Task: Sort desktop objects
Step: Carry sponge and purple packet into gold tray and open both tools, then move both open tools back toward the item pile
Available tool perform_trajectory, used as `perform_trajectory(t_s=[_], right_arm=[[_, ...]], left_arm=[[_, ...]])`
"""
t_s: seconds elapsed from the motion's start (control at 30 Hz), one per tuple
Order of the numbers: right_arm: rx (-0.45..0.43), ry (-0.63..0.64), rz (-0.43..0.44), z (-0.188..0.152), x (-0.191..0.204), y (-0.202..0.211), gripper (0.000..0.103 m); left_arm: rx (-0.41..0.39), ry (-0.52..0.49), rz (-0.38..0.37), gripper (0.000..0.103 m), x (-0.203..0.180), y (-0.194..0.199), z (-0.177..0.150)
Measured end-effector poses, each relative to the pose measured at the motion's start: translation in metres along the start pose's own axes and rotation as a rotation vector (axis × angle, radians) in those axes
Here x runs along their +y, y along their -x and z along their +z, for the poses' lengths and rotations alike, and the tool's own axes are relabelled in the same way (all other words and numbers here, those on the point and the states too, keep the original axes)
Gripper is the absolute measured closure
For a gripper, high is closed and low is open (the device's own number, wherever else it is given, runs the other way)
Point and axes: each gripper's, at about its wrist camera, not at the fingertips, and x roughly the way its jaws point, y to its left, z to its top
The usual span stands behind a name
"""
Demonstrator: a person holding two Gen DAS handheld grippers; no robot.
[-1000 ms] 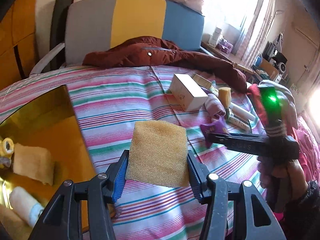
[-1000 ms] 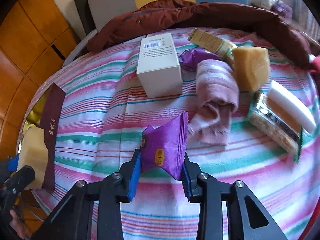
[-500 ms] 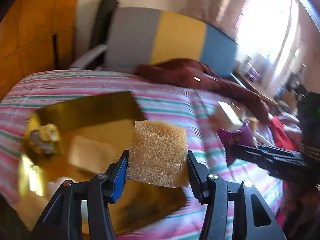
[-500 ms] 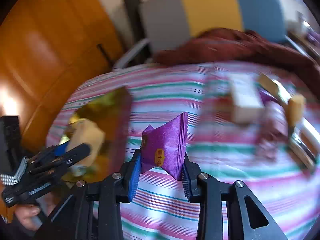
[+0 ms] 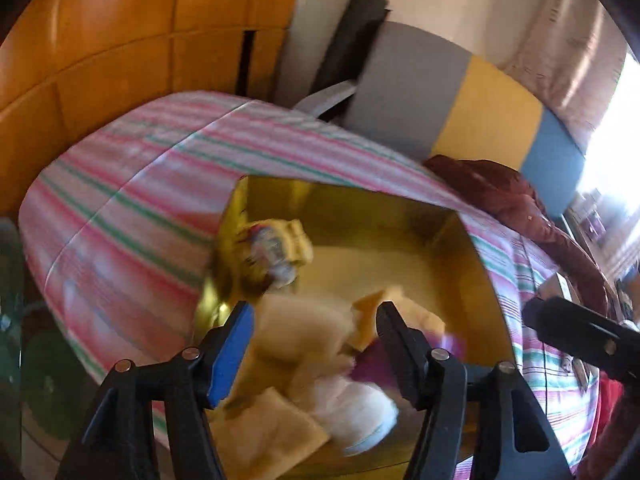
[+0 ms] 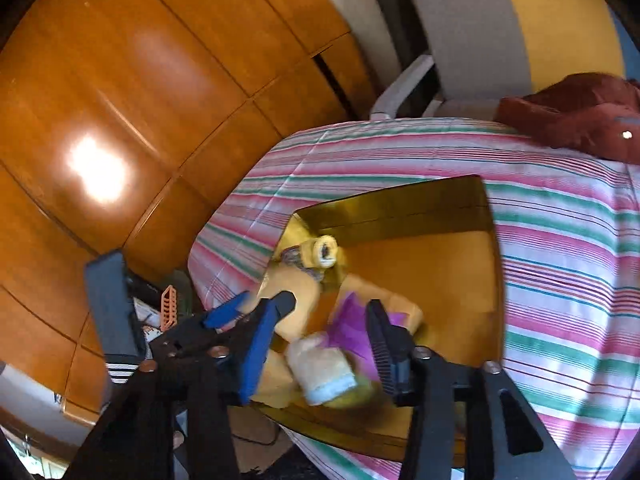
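A gold box (image 5: 360,204) (image 6: 400,200) lies open on the striped tablecloth. Both grippers hover over its near end. My left gripper (image 5: 312,340) is open and empty; the yellow sponge (image 5: 296,332) lies blurred in the box below it. My right gripper (image 6: 328,340) is open and empty; the purple snack packet (image 6: 348,328) lies in the box between its fingers, also showing in the left wrist view (image 5: 372,364). The box also holds a rolled white cloth (image 6: 324,368), a yellow tape roll (image 6: 324,252) and other sponges (image 5: 272,436).
The striped tablecloth (image 5: 132,220) covers the table around the box. A grey, yellow and blue chair (image 5: 460,108) with a maroon jacket (image 5: 512,196) stands behind. Wooden cabinets (image 6: 160,92) stand to the left. The table edge drops off at the left.
Both grippers moved left over the gold box and opened. The sponge left the left gripper and the purple packet left the right; both now lie in the box.
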Motion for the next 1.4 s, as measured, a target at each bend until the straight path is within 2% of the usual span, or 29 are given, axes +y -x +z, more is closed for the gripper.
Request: perform_trajectory(t_s=[0.03, 0.1, 0.2, 0.3, 0.5, 0.8, 1.0, 1.2, 1.4], right_arm=[[0.006, 0.007, 0.001, -0.001, 0.002, -0.002, 0.049], [0.021, 0.016, -0.015, -0.009, 0.004, -0.003, 0.040], [0.044, 0.013, -0.080, -0.022, 0.000, -0.003, 0.028], [0.050, 0.008, -0.130, -0.035, -0.009, -0.002, 0.020], [0.036, 0.007, -0.227, -0.053, -0.020, 0.006, 0.011], [-0.020, 0.074, -0.342, -0.065, -0.017, 0.025, 0.004], [-0.047, 0.091, -0.381, -0.073, -0.018, 0.031, 0.003], [-0.104, 0.137, -0.469, -0.077, -0.018, 0.045, 0.000], [-0.100, 0.104, -0.526, -0.082, -0.040, 0.056, 0.000]], left_arm=[[0.005, 0.013, 0.004, 0.038, 0.006, -0.001, -0.003], [0.009, 0.014, 0.016, 0.038, 0.011, -0.002, -0.008], [0.002, 0.009, 0.031, 0.038, 0.012, 0.001, -0.013], [-0.011, -0.014, 0.034, 0.038, 0.006, 0.004, -0.018], [-0.014, -0.046, 0.049, 0.038, -0.005, 0.005, -0.025], [-0.052, -0.121, 0.041, 0.038, -0.029, 0.026, -0.028], [-0.096, -0.187, 0.052, 0.038, -0.049, 0.043, -0.031], [-0.110, -0.225, 0.050, 0.038, -0.059, 0.049, -0.032], [-0.109, -0.252, 0.038, 0.038, -0.069, 0.053, -0.035]])
